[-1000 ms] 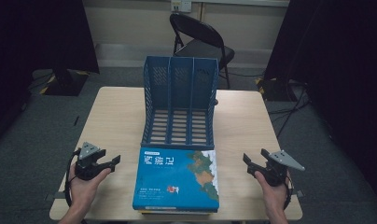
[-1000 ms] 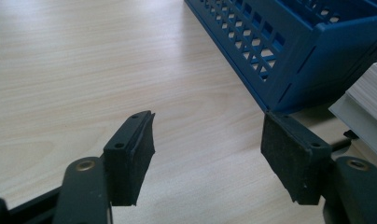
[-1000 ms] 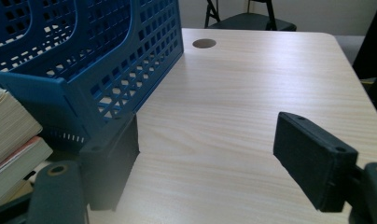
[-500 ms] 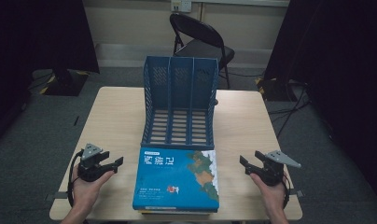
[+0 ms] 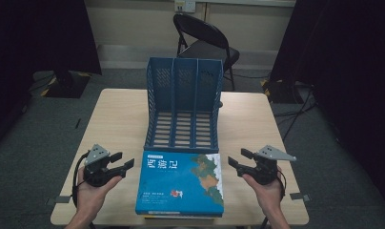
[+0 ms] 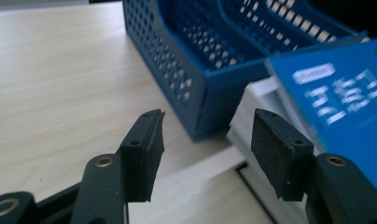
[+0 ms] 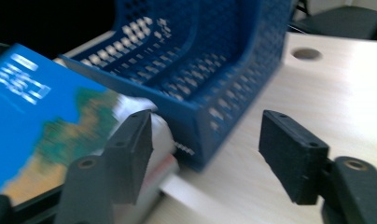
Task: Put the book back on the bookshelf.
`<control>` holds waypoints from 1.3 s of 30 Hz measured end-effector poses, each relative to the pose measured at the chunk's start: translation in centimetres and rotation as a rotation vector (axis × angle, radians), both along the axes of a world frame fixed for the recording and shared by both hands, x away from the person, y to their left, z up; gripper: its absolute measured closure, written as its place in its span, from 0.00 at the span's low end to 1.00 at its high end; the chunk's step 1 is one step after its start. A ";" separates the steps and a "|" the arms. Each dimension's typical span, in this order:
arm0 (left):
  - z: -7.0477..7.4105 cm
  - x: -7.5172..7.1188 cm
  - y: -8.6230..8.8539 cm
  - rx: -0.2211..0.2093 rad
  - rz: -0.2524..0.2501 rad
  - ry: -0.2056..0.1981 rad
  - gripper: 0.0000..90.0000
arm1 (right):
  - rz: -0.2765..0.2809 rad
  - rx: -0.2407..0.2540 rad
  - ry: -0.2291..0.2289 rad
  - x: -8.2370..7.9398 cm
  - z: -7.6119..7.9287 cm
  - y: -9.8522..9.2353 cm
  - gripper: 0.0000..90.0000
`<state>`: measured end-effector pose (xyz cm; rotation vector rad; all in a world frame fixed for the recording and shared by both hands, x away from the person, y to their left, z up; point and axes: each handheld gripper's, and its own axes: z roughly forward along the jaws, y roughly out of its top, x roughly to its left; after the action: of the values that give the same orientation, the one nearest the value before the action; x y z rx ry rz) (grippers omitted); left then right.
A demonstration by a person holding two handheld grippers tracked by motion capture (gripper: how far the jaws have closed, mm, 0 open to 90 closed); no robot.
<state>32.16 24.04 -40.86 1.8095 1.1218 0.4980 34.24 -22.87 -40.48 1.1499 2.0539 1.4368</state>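
The left claw (image 5: 125, 161) hovers just beside the left edge of the book stack, its jaws spread with nothing between them, though they have just been closing in. In the left gripper view the right-hand pad (image 6: 277, 151) sits near the white page edges of the stack while the other pad hangs over bare surface (image 6: 60, 84), so the step in hand looks like a two-sided approach to the top book (image 5: 181, 182). That blue-covered book lies flat on a few others at the near edge of the surface, its far edge just in front of the blue file rack (image 5: 184, 102), which stands open toward the person with three slots. To do this well, the left claw should come in level with the top cover and bite only that book's edge, not the ones beneath. On the far side, the right claw (image 5: 237, 161) is likewise spread and empty, its jaws also having just been narrowing, poised just off the book's right edge; in the right gripper view its jaws frame the rack's corner and the stack's edge. Both claws should close together, evenly, so the book lifts without twisting or dragging the stack, then tip upright toward a slot.
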 end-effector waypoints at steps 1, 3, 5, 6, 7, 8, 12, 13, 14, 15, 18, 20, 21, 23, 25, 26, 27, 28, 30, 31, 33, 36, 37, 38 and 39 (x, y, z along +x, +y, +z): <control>0.0 0.0 0.0 0.000 0.000 0.000 0.48 | 0.000 0.000 0.000 0.0 0.0 0.0 0.41; 0.6 -0.2 -0.5 0.004 -0.003 -0.007 0.48 | 0.031 -0.004 -0.014 0.4 0.8 0.7 0.44; 1.2 -0.4 -1.0 0.018 -0.015 -0.023 0.55 | 0.084 -0.022 -0.035 0.9 1.9 2.0 0.49; 1.5 -0.5 -1.1 0.014 -0.024 -0.031 0.55 | 0.084 -0.022 -0.035 0.9 1.9 2.0 0.49; 1.7 -0.6 -1.5 0.003 -0.040 -0.045 0.57 | 0.112 -0.035 -0.040 1.1 2.4 2.8 0.50; 1.7 -0.6 -1.5 0.003 -0.040 -0.045 0.59 | 0.112 -0.035 -0.040 1.1 2.4 2.8 0.50; 1.0 -0.6 -2.2 -0.001 -0.092 -0.010 0.60 | 0.178 -0.049 -0.024 2.0 2.4 4.3 0.59; 0.4 -0.7 -2.4 0.003 -0.113 -0.001 0.60 | 0.201 -0.055 -0.008 2.1 1.9 5.0 0.63; 0.4 -0.7 -2.4 0.003 -0.113 -0.001 0.61 | 0.201 -0.055 -0.008 2.1 1.9 5.0 0.63; 0.1 -0.7 -2.6 0.005 -0.133 0.006 0.62 | 0.220 -0.062 0.007 2.2 1.2 5.4 0.65; -0.5 -0.8 -2.8 0.034 -0.148 -0.001 0.62 | 0.226 -0.080 0.023 2.2 0.6 5.7 0.67; -0.6 -0.8 -2.8 0.000 -0.180 0.021 0.62 | 0.221 -0.082 0.037 2.3 0.1 5.7 0.67; -0.8 -0.8 -3.0 -0.005 -0.181 0.011 0.62 | 0.219 -0.086 0.042 2.4 -0.2 5.7 0.67; -1.0 -0.7 -3.2 -0.008 -0.204 -0.001 0.62 | 0.226 -0.096 0.049 2.6 -0.7 5.8 0.65; -1.1 -0.7 -3.3 -0.022 -0.209 0.015 0.63 | 0.228 -0.100 0.051 2.6 -0.8 5.9 0.63; -1.1 -0.7 -3.3 -0.029 -0.203 0.023 0.62 | 0.235 -0.111 0.050 2.6 -0.8 6.1 0.60; -1.1 -0.6 -3.3 -0.037 -0.204 0.029 0.62 | 0.236 -0.117 0.051 2.6 -0.9 6.3 0.59; -1.2 -0.5 -3.2 -0.042 -0.205 0.031 0.62 | 0.236 -0.135 0.048 2.6 -1.0 6.5 0.59; -1.2 -0.5 -3.3 -0.045 -0.201 0.037 0.62 | 0.243 -0.122 0.060 2.8 -1.1 6.4 0.60; -1.2 -0.5 -3.3 -0.045 -0.201 0.037 0.62 | 0.245 -0.119 0.062 2.9 -1.2 6.4 0.60; -1.2 -0.4 -3.3 -0.052 -0.202 0.050 0.62 | 0.245 -0.115 0.065 2.9 -1.2 6.4 0.60; -1.1 -0.3 -3.2 -0.055 -0.205 0.064 0.63 | 0.250 -0.130 0.091 2.9 -1.0 6.5 0.60; -1.2 -0.2 -3.2 -0.069 -0.204 0.070 0.63 | 0.250 -0.133 0.097 2.9 -0.9 6.5 0.60; -1.2 -0.2 -3.2 -0.069 -0.204 0.070 0.63 | 0.250 -0.133 0.097 2.9 -0.9 6.5 0.60; -1.2 -0.1 -3.2 -0.068 -0.209 0.070 0.63 | 0.254 -0.135 0.094 2.8 -0.9 6.4 0.60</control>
<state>32.03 20.86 -42.07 1.8708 0.9705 0.2726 37.03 -16.45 -41.41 0.9462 2.3937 1.3508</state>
